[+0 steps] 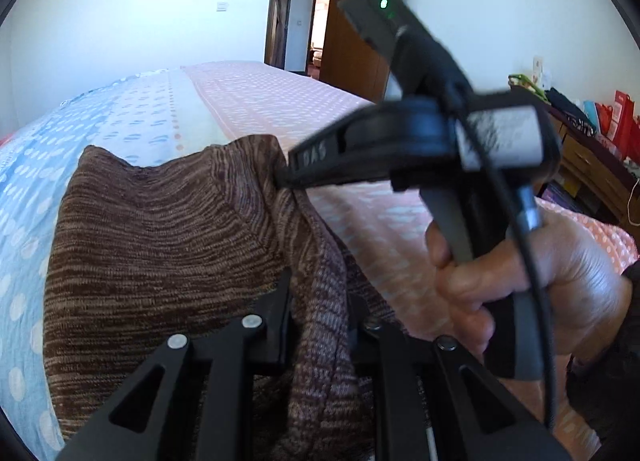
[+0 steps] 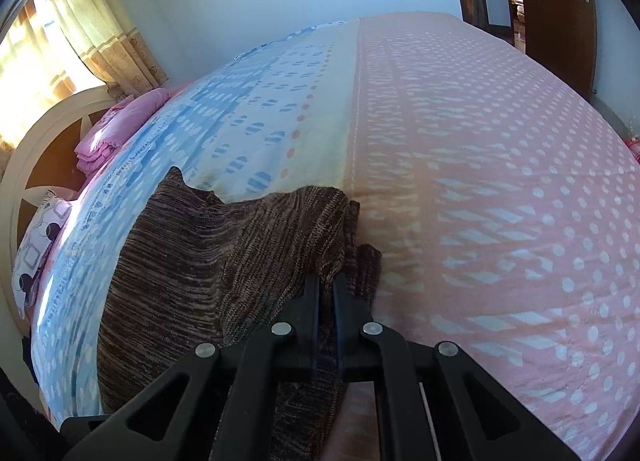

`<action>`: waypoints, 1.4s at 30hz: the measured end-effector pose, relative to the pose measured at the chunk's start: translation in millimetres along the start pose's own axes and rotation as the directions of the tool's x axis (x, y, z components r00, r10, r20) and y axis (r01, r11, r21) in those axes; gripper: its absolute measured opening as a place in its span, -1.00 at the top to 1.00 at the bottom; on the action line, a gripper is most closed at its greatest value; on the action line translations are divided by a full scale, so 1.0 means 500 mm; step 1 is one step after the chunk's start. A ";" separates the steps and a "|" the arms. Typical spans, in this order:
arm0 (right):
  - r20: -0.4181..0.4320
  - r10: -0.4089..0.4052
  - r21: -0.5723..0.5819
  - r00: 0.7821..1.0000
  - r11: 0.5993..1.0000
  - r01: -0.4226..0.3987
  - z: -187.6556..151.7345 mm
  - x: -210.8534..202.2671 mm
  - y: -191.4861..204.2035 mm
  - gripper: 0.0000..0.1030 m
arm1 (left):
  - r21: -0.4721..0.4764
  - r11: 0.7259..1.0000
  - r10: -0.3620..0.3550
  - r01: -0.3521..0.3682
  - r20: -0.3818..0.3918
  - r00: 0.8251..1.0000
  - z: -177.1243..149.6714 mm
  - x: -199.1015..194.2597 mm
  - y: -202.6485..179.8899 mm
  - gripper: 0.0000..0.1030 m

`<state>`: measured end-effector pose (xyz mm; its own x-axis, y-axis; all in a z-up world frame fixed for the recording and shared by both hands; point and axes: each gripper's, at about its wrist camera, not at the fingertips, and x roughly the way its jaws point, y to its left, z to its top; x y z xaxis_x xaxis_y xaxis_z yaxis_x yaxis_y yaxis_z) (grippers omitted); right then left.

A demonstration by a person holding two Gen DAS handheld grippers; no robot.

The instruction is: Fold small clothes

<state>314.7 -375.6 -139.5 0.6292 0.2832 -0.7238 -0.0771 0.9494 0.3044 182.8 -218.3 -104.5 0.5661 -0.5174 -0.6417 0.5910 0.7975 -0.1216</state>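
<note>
The left tool [image 1: 316, 301] is clamped on a bunched fold of the brown knit garment [image 1: 160, 245], cloth filling the narrow gap between its fingers. The right tool [image 2: 326, 285], nearly closed, pinches another edge of the same garment [image 2: 224, 261]; in the left view its tip [image 1: 286, 177] bites the raised corner, with the person's hand [image 1: 532, 285] on its handle. The garment is partly lifted above the bed's blue and pink dotted bedspread [image 2: 480, 181].
</note>
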 end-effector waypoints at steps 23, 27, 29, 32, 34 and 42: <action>0.153 0.062 0.191 0.986 0.977 -0.091 -0.250 -0.260 0.061 -0.25 | -0.211 0.976 0.052 -0.043 0.037 0.998 -0.083 -0.179 0.215 -0.53; 0.157 0.048 0.153 0.986 0.986 -0.072 -0.270 -0.258 0.120 -0.25 | -0.209 0.973 0.102 -0.101 -0.005 0.995 -0.098 -0.173 0.221 -0.53; 0.125 0.033 0.129 0.992 0.990 -0.049 -0.274 -0.238 0.151 -0.25 | -0.210 0.971 0.108 -0.112 -0.028 0.994 -0.105 -0.163 0.225 -0.53; 0.039 -0.108 0.110 0.993 0.989 0.103 -0.278 -0.181 0.169 0.40 | -0.226 0.962 0.139 -0.154 -0.082 0.987 -0.122 -0.145 0.239 -0.53; 0.001 -0.062 0.201 0.998 0.978 0.061 -0.295 -0.155 0.147 0.92 | -0.258 0.956 0.120 -0.137 -0.082 0.989 -0.125 -0.157 0.250 -0.53; 0.106 0.284 0.602 0.953 0.744 -0.289 -0.400 -0.164 0.007 0.92 | -0.226 0.967 0.117 -0.115 -0.003 0.993 -0.066 -0.189 0.269 -0.53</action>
<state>108.2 -368.3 -203.0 0.6595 0.5255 -0.5375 0.2262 0.5431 0.8086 189.6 -51.9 -85.1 0.6298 -0.4198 -0.6536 0.3771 0.9008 -0.2152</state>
